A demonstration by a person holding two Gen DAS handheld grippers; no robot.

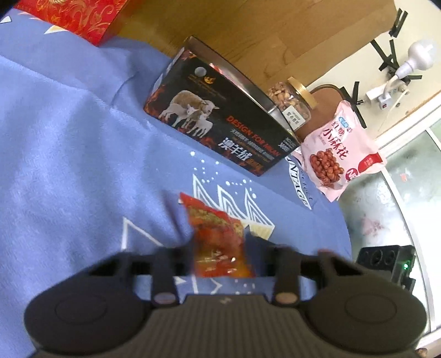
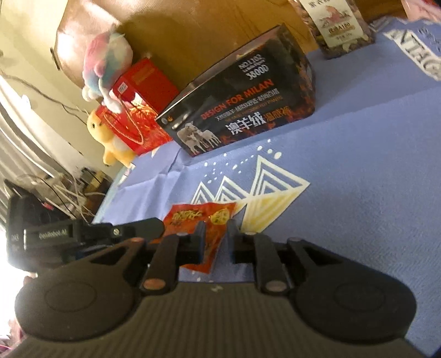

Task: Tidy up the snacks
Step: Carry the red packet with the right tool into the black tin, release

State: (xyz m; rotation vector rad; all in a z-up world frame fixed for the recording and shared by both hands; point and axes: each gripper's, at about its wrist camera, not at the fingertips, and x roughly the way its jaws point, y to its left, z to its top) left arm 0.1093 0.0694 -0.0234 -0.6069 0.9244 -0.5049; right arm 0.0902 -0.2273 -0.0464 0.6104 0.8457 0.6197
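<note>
A red snack packet lies on the blue cloth, one end between the fingers of my left gripper, which look closed on it. In the right wrist view the same packet sits between the fingers of my right gripper, which close on its other end; the left gripper's body reaches in from the left. A black box with sheep pictures stands behind it. A pink snack bag and a jar of nuts are at the right.
A red gift box sits at the far left, with plush toys beside red boxes. A second jar stands at the back. The table edge and floor lie to the right. Cables are off the left edge.
</note>
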